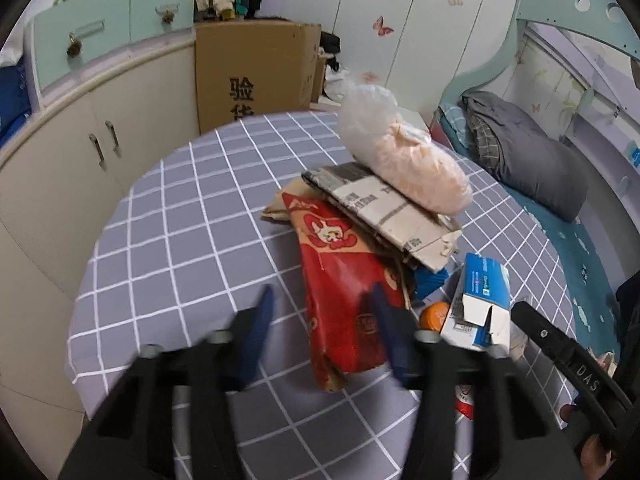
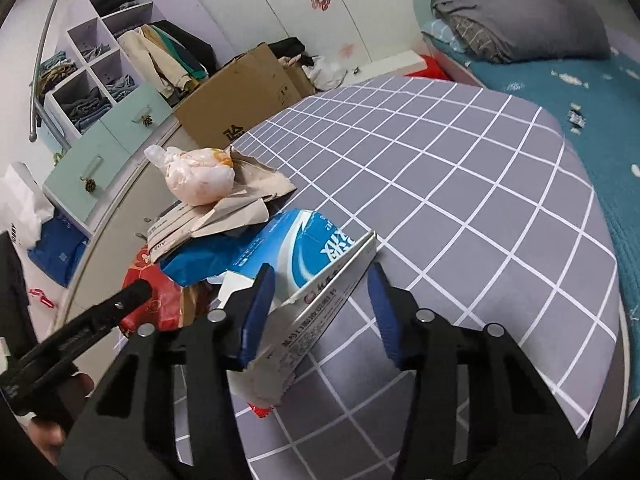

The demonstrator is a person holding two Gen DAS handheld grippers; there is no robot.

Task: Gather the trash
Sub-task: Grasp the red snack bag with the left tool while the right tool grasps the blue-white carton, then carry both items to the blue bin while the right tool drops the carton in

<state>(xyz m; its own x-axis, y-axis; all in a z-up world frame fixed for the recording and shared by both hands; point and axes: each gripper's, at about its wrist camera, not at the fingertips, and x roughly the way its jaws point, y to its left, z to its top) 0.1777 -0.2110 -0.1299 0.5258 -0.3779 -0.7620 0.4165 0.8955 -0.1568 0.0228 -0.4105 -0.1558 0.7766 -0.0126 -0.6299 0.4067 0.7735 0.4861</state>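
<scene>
A pile of trash lies on the round table with the grey checked cloth (image 1: 192,216). A red printed bag (image 1: 340,292) lies flat between the fingers of my left gripper (image 1: 322,288). The jaws stand apart; the left pad is clear of the bag and the right pad hangs over its edge. My right gripper (image 2: 320,270) straddles a torn blue-and-white carton (image 2: 312,256); the left pad is against it and the right pad a little apart. Behind lie flattened cardboard (image 1: 384,208), a knotted plastic bag (image 1: 404,160) on top, and a small orange thing (image 1: 434,316).
A tall cardboard box (image 1: 252,76) stands on the floor behind the table, beside a cream cabinet (image 1: 80,152) with mint drawers. A bed (image 2: 600,80) with a grey quilt runs along the right. The grey cloth (image 2: 460,184) right of the pile is bare.
</scene>
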